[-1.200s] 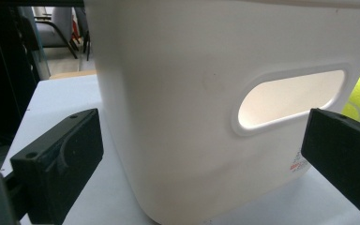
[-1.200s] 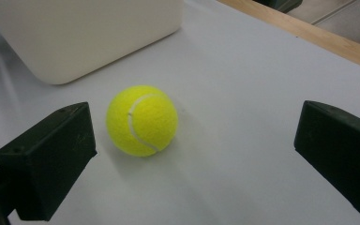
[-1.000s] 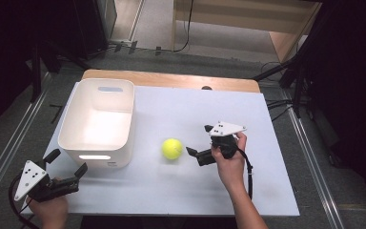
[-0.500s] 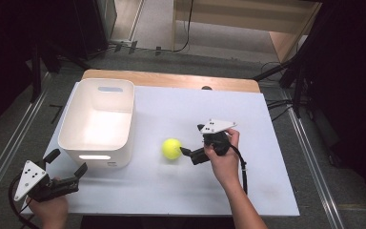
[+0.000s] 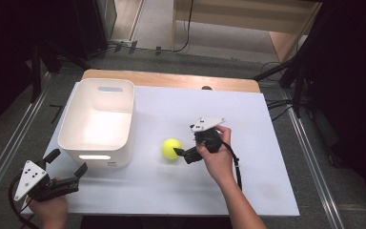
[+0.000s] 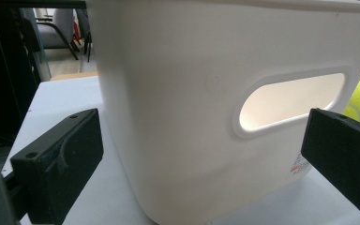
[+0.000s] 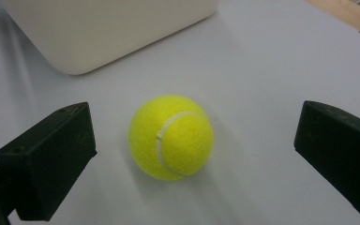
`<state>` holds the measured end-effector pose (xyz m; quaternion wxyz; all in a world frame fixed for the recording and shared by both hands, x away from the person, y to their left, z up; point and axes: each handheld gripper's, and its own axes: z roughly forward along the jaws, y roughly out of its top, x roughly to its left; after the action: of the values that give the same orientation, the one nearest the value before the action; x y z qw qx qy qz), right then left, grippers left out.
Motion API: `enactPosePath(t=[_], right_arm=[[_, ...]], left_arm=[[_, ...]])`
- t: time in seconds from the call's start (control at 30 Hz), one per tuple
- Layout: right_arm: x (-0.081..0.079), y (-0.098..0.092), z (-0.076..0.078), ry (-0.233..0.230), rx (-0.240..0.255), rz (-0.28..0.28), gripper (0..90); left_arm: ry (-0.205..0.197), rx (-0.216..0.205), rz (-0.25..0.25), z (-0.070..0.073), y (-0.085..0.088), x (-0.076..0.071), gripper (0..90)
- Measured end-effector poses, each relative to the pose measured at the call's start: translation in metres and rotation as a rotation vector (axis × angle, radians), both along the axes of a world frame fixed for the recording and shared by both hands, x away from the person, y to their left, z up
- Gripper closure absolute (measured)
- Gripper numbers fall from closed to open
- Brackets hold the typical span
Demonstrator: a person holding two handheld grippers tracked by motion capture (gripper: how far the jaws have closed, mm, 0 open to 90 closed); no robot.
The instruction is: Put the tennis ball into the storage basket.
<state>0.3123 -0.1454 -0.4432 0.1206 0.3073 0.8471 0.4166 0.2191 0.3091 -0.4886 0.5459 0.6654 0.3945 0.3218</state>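
The tennis ball (image 5: 172, 148) at the centre of the high view is bright yellow-green with a pale curved seam. The bin (image 5: 98, 121) at centre left is plain white. The tabletop (image 5: 267, 143) is pale grey-white with a light wooden strip along its upper edge. Each gripper, left (image 5: 66, 168) and right (image 5: 182, 153), has black jaws.

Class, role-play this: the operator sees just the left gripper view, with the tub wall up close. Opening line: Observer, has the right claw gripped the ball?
Observer: No. The right claw is open. The ball sits on the table between its jaws, untouched.
Operator: Anything inside the tub?
Observer: Nothing. The high view looks into the tub and shows its bare white floor.
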Motion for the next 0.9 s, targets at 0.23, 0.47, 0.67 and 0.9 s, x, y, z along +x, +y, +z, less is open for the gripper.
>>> enactPosePath(t=[0.23, 0.47, 0.67, 0.9], right_arm=[[0.004, 0.008, -0.001, 0.025, -0.023, 0.028, 0.0], [0.008, 0.017, -0.004, 0.057, -0.052, 0.062, 0.0], [0.012, 0.024, -0.009, 0.094, -0.087, 0.087, 0.0], [0.016, 0.031, -0.012, 0.135, -0.127, 0.101, 0.0]], left_arm=[[-0.001, -0.002, -0.001, 0.000, 0.000, 0.000, 0.0], [0.000, -0.005, 0.000, 0.000, 0.000, 0.000, 0.0], [0.002, -0.004, -0.001, 0.000, 0.000, 0.000, 0.0], [0.003, -0.007, -0.001, 0.000, 0.000, 0.000, 0.0]])
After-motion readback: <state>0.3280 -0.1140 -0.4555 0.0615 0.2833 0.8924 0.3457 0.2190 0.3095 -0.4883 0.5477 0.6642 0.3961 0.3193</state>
